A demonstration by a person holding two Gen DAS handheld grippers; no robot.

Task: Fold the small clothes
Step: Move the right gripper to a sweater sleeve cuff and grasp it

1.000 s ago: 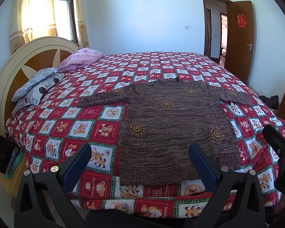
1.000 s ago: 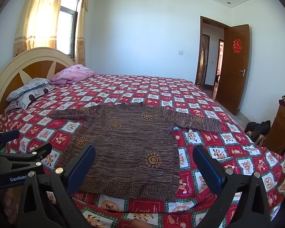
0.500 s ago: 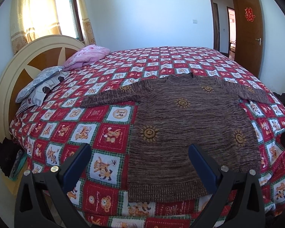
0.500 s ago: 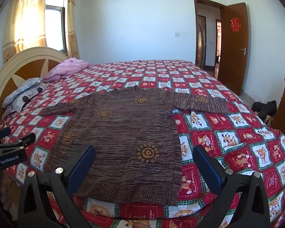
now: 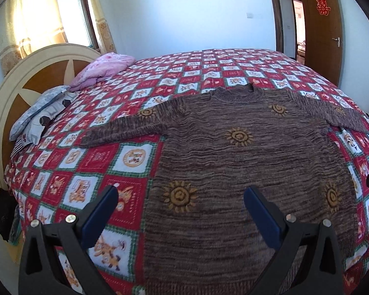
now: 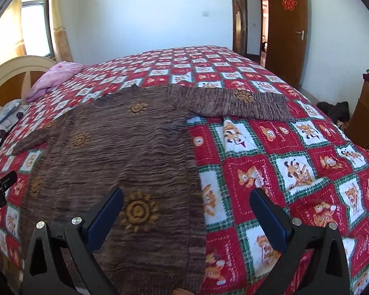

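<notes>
Left wrist view: brown knit sweater point(image 5: 246, 167) lies flat on the bed point(image 5: 196, 73), front up, both sleeves spread out to the sides, hem toward me. Marled brown yarn in fine horizontal ribs, scattered mustard sun motifs, ribbed hem and cuffs. My left hand-held gripper point(image 5: 180, 206) hangs over the lower left part of the sweater body, jaws wide, holding nothing. Quilt under it is a glossy patchwork of red and white squares with cartoon animals and green borders.

Right wrist view: my right hand-held gripper point(image 6: 186, 207) is also spread wide and empty, straddling the sweater's point(image 6: 115, 162) right side edge, one finger over knit, one over quilt point(image 6: 295, 172). Right sleeve runs out toward the door side.

Against half a second ago: both cameras sit closer and lower over the sweater; hem now passes beneath the fingers. Sweater itself unmoved.
</notes>
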